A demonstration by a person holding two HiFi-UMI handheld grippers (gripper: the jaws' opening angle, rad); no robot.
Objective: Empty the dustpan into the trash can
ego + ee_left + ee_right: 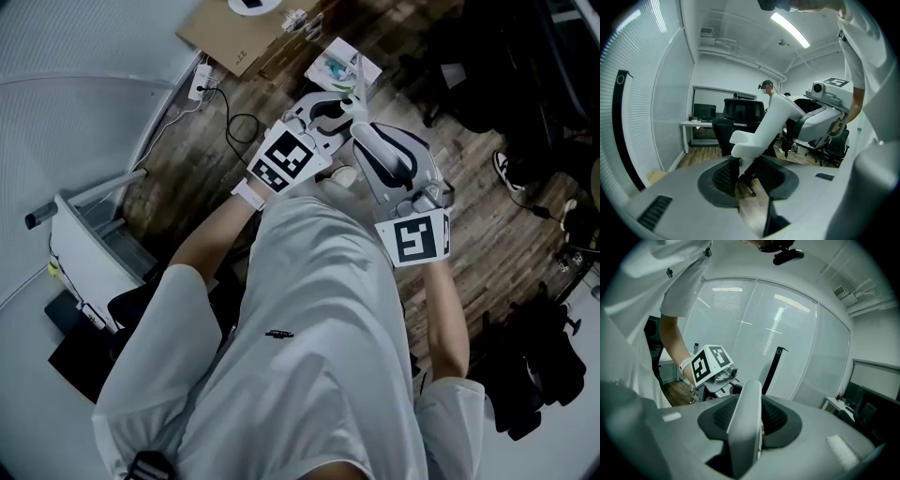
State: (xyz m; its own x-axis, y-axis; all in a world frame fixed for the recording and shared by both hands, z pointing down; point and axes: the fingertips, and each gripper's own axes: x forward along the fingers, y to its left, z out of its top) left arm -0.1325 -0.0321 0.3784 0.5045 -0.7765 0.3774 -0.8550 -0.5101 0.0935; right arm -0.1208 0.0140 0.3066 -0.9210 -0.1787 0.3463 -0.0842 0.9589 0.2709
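Note:
A white-grey handle-like bar (745, 418) stands between the jaws of my right gripper (751, 422), and they are shut on it. In the left gripper view the same bar (764, 126) slants down from the right gripper (820, 119) into my left gripper (752, 180). Its thin tip lies by the left pad (721, 178), with wood floor showing in the gap, so those jaws stand open. In the head view both grippers, left (330, 105) and right (367, 139), are held close together in front of the person. No pan end of a dustpan shows.
A white box-shaped bin (89, 239) stands at the left by the blind-covered wall. On the wood floor lie cardboard (234, 33), a white packet (342, 66) and a power strip with cable (202, 80). Black chairs (525, 75) and black bags (544, 375) crowd the right.

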